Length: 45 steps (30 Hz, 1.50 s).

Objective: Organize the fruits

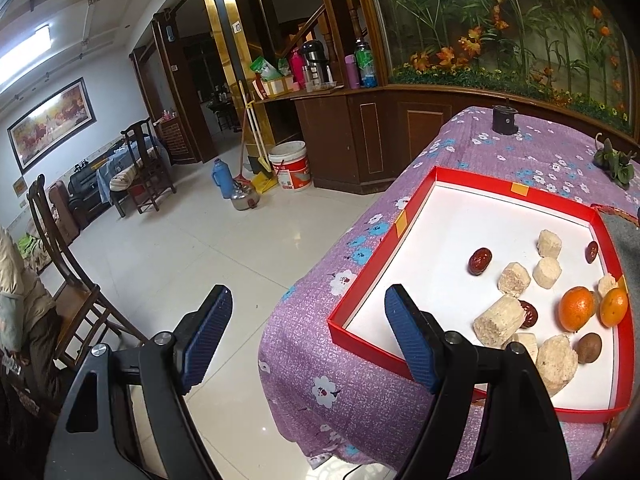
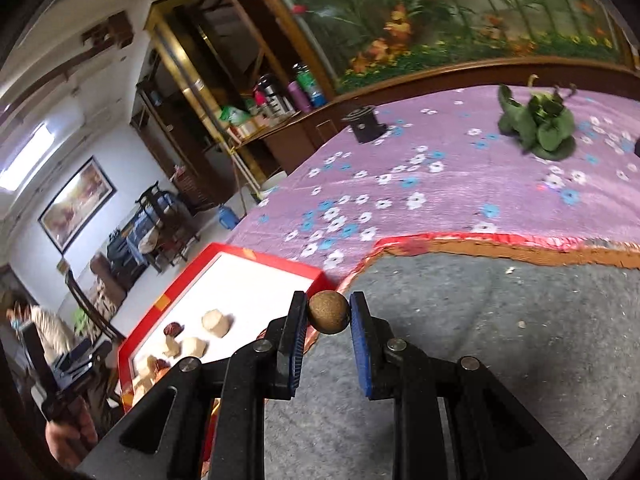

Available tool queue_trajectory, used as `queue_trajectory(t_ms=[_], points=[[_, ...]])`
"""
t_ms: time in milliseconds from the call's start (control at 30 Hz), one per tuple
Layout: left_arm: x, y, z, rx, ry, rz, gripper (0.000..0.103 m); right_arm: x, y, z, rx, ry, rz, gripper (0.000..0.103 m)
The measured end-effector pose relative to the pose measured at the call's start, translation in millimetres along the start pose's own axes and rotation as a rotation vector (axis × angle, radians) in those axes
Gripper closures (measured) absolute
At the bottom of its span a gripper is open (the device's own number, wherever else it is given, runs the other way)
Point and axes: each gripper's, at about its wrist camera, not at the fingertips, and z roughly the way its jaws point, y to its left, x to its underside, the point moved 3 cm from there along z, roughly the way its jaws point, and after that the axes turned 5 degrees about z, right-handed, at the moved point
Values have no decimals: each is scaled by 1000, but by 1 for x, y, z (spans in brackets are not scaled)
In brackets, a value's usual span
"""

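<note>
The right gripper (image 2: 329,312) is clamped on a small round brown fruit (image 2: 328,311), its blue-padded fingers (image 2: 362,354) pressing the fruit from both sides at their tips. Below and ahead of this claw lies a grey felt mat (image 2: 500,340) with an orange and red edge, and the held fruit hangs over the mat's near-left corner. Down to the claw's left sits the red tray (image 2: 176,284) with its white floor, where pale puffed cakes (image 2: 216,322) and a dark red date (image 2: 173,329) are visible. Farther out beyond the mat spreads the purple flowered tablecloth (image 2: 460,184), with a green leafy bundle (image 2: 536,126) well ahead to the right and a small black cylinder (image 2: 366,123) ahead near the table's far edge.

The left gripper (image 1: 308,336) stands wide apart with nothing between its jaws, hovering off the table's corner above the tiled floor (image 1: 192,248). Its right finger overlaps the near-left rim of the red tray (image 1: 516,196) in view. Inside the tray, to the right of this claw, lie two oranges (image 1: 576,308), three dark red dates (image 1: 480,261), another brown round fruit (image 1: 589,347) and several pale puffed cakes (image 1: 500,320). To the claw's far left a wooden chair (image 1: 68,264) stands on the floor, and a person's sleeve (image 1: 20,288) shows at the frame edge.
</note>
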Motion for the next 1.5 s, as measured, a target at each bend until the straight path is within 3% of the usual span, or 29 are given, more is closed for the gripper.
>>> queue_trajectory(t_ms=[1500], points=[[2,2,8,4,19,1,24,4,-5,2,-3,14,6,82]])
